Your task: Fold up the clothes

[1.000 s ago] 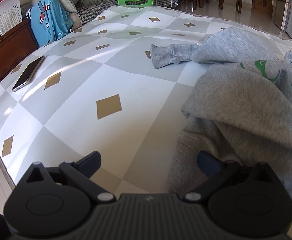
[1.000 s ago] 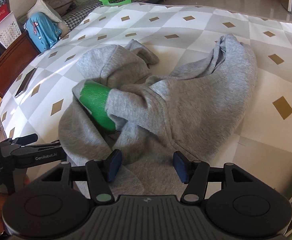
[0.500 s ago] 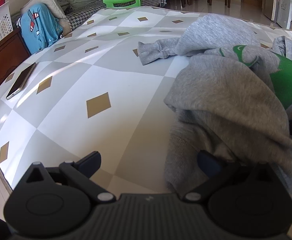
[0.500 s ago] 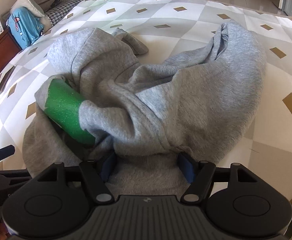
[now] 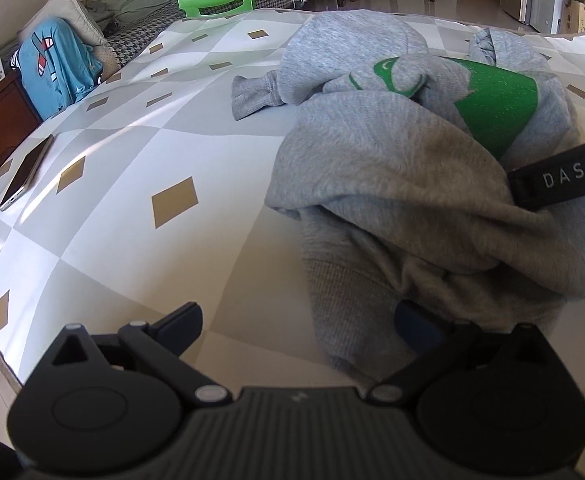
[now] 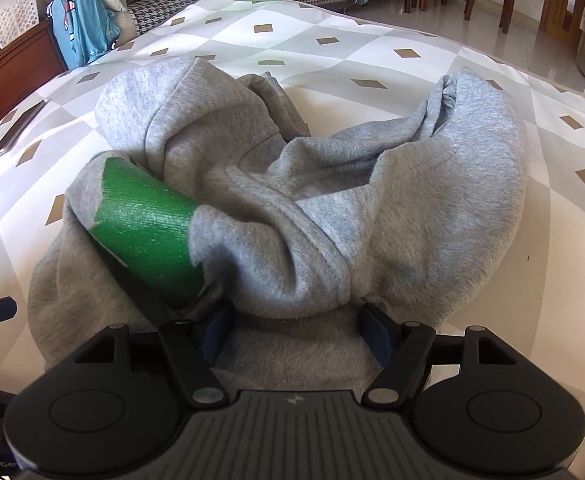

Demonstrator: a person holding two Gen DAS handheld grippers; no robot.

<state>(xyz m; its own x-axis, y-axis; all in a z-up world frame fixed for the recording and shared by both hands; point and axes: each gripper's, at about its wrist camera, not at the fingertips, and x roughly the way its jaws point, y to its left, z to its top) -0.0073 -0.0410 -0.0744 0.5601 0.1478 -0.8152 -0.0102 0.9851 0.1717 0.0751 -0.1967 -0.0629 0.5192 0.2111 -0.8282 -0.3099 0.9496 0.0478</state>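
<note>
My right gripper (image 6: 294, 334) fingers stand wide over the soft, floppy grey sweatshirt (image 6: 412, 208), left gripper (image 5: 304, 322) wide too; I'd pinch its ribbed hem.

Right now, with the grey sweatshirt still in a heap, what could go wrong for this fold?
1. The open right gripper straddles a thick bunch of the crumpled grey sweatshirt with a green print; closing may pinch several layers.
2. The open left gripper has only one finger at the hem, so it may miss.
3. Dragging cloth sideways could reach the slim phone near the bed edge.
</note>
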